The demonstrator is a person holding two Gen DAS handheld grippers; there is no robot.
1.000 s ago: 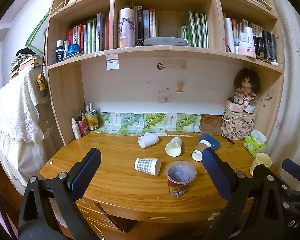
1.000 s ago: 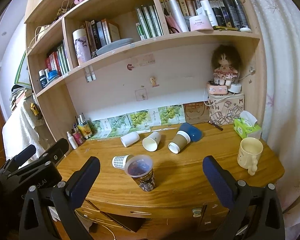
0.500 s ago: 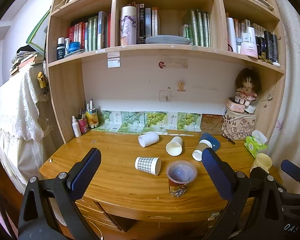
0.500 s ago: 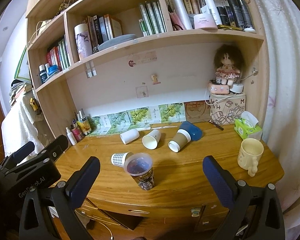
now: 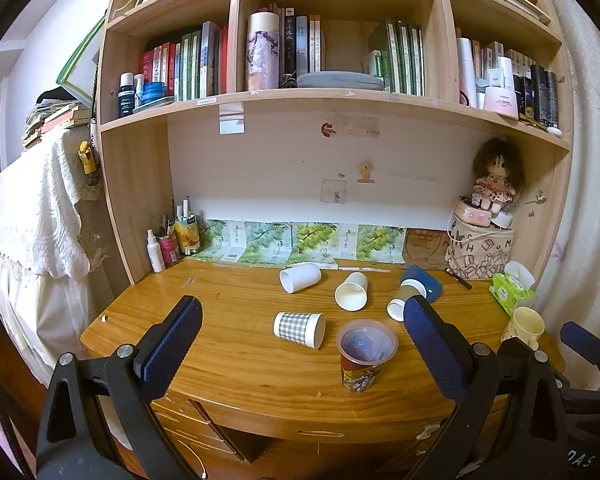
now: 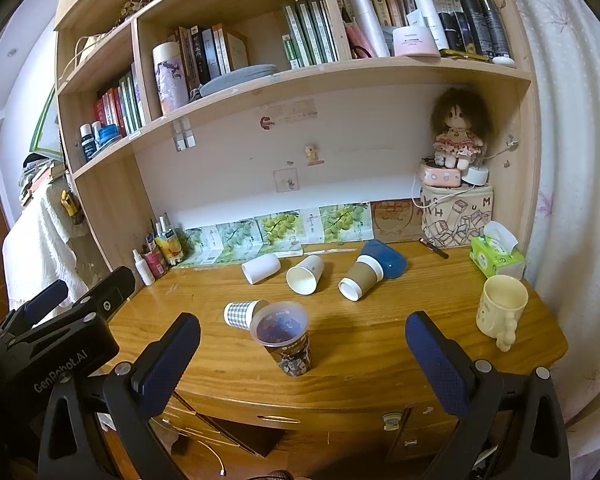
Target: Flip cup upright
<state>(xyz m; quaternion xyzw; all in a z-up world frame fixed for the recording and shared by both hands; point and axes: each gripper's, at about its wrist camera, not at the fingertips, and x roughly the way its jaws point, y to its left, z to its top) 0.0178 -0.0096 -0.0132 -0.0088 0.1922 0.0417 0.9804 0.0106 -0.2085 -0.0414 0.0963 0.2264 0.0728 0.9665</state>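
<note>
Here, both the left gripper (image 5: 301, 338) and right gripper (image 6: 301, 340) gape wide, empty; the checked cup (image 6: 242, 313) lies half hidden at ten o'clock behind the upright printed cup (image 6: 284, 338).

Worktop (image 5: 236, 360) is orange-brown wood w/ dark grain lines. Checked cup (image 5: 299, 329) has grey & white squares. Clear cup (image 5: 364, 354) looks purple inside, w/ red & yellow pics on the side. White cup (image 5: 300, 277) & cream cup (image 5: 352, 290) are plain. Brown cup (image 6: 359, 277) has a white band, next to a blue lid (image 6: 383, 259). Mug (image 6: 499, 307) is pale yellow. Tissue box (image 6: 496, 257) is bright green. Both claws have dark blue pads (image 5: 171, 350) w/ tiny dots on black frames.
</note>
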